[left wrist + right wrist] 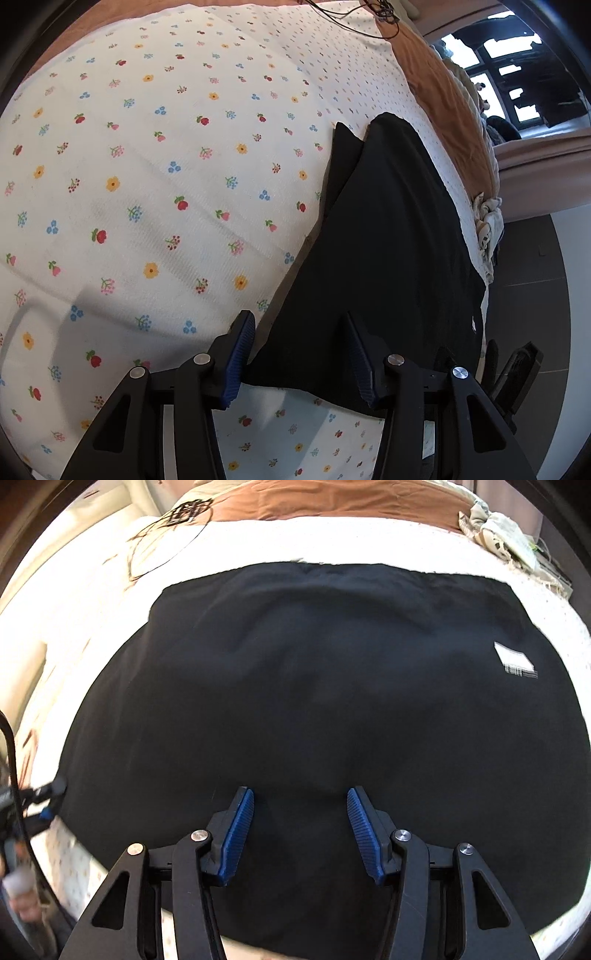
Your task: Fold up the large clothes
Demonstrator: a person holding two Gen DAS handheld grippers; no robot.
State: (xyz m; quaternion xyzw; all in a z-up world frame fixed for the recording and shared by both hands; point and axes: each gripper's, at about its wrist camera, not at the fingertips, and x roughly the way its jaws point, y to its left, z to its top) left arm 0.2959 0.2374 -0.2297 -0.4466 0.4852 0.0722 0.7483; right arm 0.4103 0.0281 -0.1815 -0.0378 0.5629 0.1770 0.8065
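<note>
A large black garment [314, 686] lies spread flat on a bed, with a small white label [515, 661] near its right side. In the left wrist view the same garment [388, 240] runs along the bed's right side. My left gripper [299, 354] is open and empty, just above the garment's near left corner. My right gripper [300, 830] is open and empty, low over the garment's near middle. My left gripper also shows at the left edge of the right wrist view [48, 805], by the garment's left edge.
The bed has a white sheet with small flowers [147, 166] and a brown blanket [332, 498] at the far end. Black cables [166, 528] lie on the sheet at the far left. Crumpled pale cloth [506, 528] sits at the far right corner. Dark floor [532, 295] lies beyond the bed's right edge.
</note>
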